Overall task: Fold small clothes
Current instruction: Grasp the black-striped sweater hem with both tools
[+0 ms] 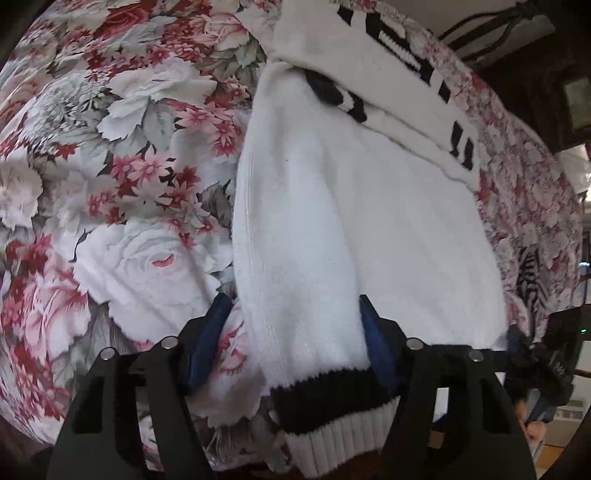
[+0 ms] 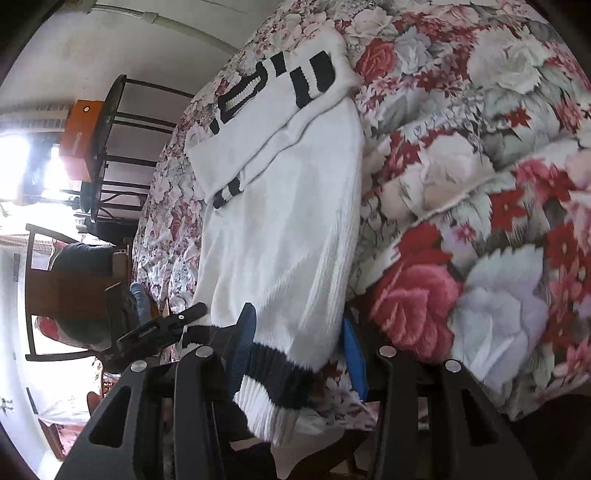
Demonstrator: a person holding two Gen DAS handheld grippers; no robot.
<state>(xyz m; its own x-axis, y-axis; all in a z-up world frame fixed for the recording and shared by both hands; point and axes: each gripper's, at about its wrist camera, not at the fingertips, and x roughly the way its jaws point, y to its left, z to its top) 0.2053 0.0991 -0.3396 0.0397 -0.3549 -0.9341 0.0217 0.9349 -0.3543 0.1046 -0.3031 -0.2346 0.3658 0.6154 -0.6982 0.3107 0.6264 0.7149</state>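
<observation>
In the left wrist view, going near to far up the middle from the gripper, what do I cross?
Left gripper → ribbed white cuff with black band → plain white knit sweater body → folded white sleeve with black stripes → floral red, pink and grey bedspread.

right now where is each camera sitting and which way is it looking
Left wrist: on the left gripper, angled down at the white sweater on the floral blanket; its blue-padded fingers straddle the hem.
Right wrist: on the right gripper, looking along the sweater; its fingers flank the hem, the left gripper alongside.
Shared: sweater, blanket.
</observation>
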